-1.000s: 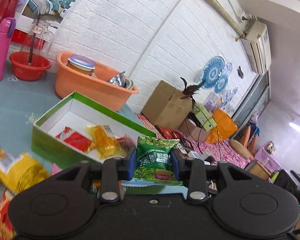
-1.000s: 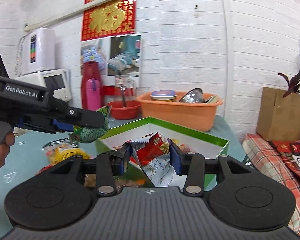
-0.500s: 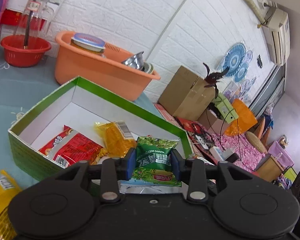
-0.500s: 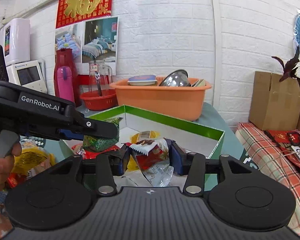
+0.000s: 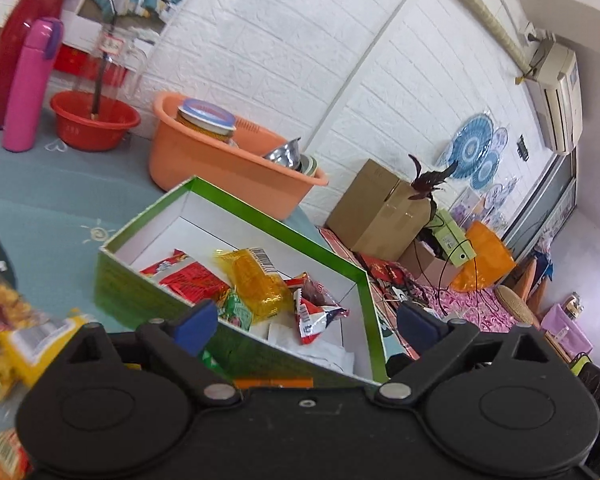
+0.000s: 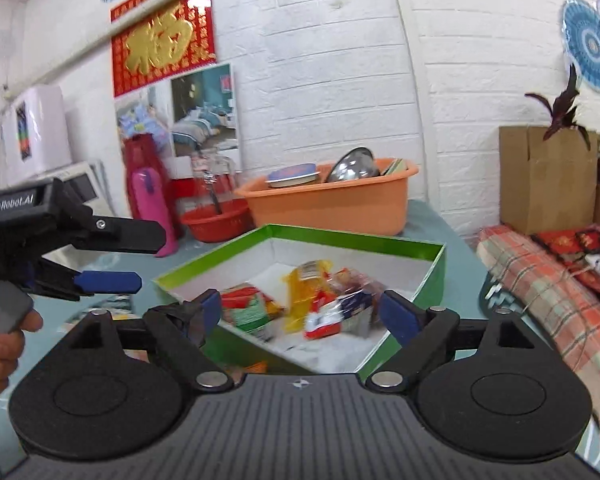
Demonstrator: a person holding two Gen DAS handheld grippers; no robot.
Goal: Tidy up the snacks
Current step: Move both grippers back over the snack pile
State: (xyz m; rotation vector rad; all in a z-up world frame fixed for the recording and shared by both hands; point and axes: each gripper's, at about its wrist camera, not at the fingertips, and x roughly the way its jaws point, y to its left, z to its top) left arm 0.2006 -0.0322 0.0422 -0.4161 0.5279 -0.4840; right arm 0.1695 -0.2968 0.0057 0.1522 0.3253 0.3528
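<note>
**A:** How far along are you?

**B:** Several packets already lie in your green box: a red packet, a yellow packet, a green packet and a red-and-white packet. More snack bags wait on the table at lower left of the left wrist view.

**A:** And the claws?

**B:** Your left gripper and right gripper are both opening, with nothing pressed between the pads. The packets lie in the box just beyond both.
</note>
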